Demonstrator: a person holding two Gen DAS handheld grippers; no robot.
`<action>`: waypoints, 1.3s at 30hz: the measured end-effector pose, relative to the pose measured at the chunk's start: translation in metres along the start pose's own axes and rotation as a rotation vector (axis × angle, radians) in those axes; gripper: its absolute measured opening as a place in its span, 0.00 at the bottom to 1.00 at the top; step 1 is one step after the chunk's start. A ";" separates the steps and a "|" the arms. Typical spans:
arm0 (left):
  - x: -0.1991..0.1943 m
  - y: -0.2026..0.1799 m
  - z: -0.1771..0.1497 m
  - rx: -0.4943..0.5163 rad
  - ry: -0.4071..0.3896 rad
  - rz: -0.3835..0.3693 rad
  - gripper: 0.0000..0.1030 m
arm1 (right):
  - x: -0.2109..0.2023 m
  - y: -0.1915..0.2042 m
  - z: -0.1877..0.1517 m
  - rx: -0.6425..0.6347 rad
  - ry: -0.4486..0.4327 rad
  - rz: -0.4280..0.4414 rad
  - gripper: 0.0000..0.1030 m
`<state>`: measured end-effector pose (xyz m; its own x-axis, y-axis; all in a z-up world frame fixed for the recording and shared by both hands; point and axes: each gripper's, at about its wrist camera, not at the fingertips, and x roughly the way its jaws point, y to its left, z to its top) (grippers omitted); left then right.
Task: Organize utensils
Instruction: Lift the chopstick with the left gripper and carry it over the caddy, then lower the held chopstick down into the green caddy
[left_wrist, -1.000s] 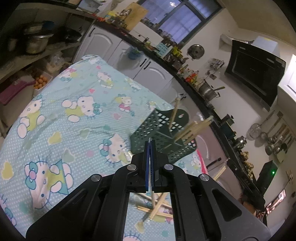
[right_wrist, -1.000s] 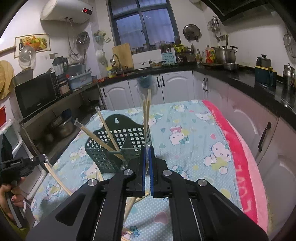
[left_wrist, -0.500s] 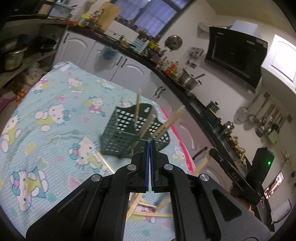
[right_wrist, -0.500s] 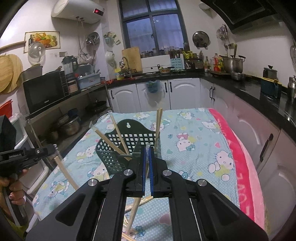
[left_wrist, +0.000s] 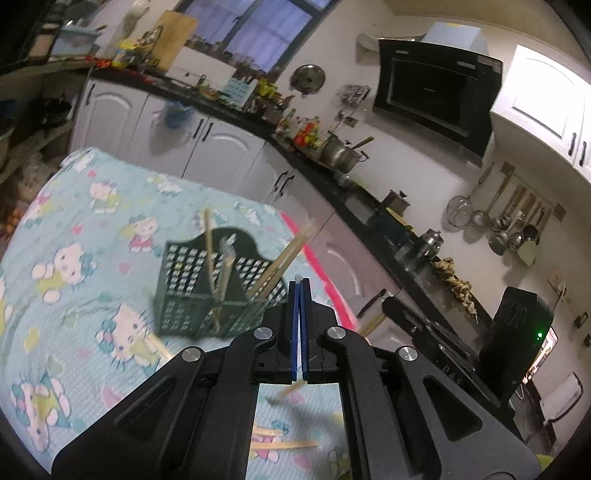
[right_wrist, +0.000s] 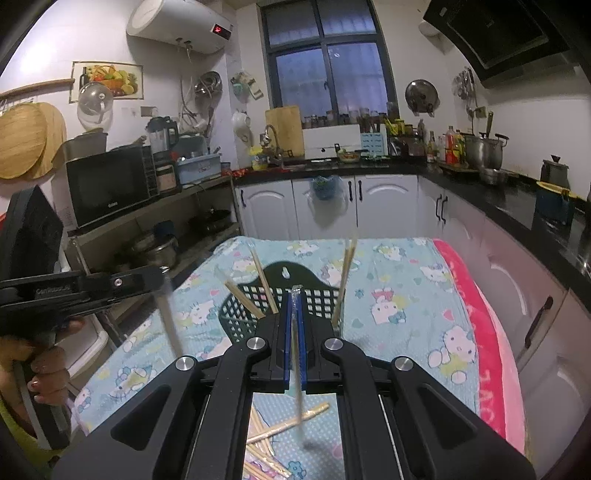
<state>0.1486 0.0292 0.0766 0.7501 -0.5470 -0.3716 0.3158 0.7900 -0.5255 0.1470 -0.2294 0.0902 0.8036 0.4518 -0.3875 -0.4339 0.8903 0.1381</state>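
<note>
A dark green mesh utensil basket (left_wrist: 207, 291) (right_wrist: 255, 306) stands on the Hello Kitty tablecloth (left_wrist: 74, 229) with several wooden chopsticks (left_wrist: 210, 254) leaning in it. My left gripper (left_wrist: 298, 291) is shut on a chopstick; its tip shows between the pads and its lower end (left_wrist: 288, 392) hangs below. It also shows at the left of the right wrist view (right_wrist: 162, 275), chopstick hanging down. My right gripper (right_wrist: 294, 295) is shut on a chopstick (right_wrist: 297, 387) that runs down between the pads. Both grippers hover just short of the basket.
Loose chopsticks lie on the cloth under the grippers (left_wrist: 284, 445) (right_wrist: 273, 432). A pink cloth edge (right_wrist: 480, 332) runs along the table's right side. White cabinets (right_wrist: 369, 206) and a black counter (right_wrist: 498, 192) surround the table. A shelf with a microwave (right_wrist: 110, 184) stands left.
Both grippers have risen and tilted up, so the basket sits lower and more of the kitchen shows. The left gripper has swung closer to the basket beside the right one.
</note>
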 end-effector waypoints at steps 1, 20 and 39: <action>0.001 -0.003 0.003 0.004 -0.003 -0.004 0.00 | -0.001 0.001 0.003 -0.001 -0.004 0.003 0.03; 0.003 -0.048 0.091 0.094 -0.149 -0.051 0.00 | -0.007 0.015 0.078 0.011 -0.120 0.081 0.03; 0.005 -0.032 0.148 0.138 -0.241 0.063 0.00 | 0.024 0.007 0.138 -0.019 -0.205 0.051 0.03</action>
<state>0.2284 0.0418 0.2045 0.8822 -0.4270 -0.1984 0.3280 0.8597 -0.3916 0.2195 -0.2042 0.2075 0.8455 0.5002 -0.1870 -0.4821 0.8656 0.1354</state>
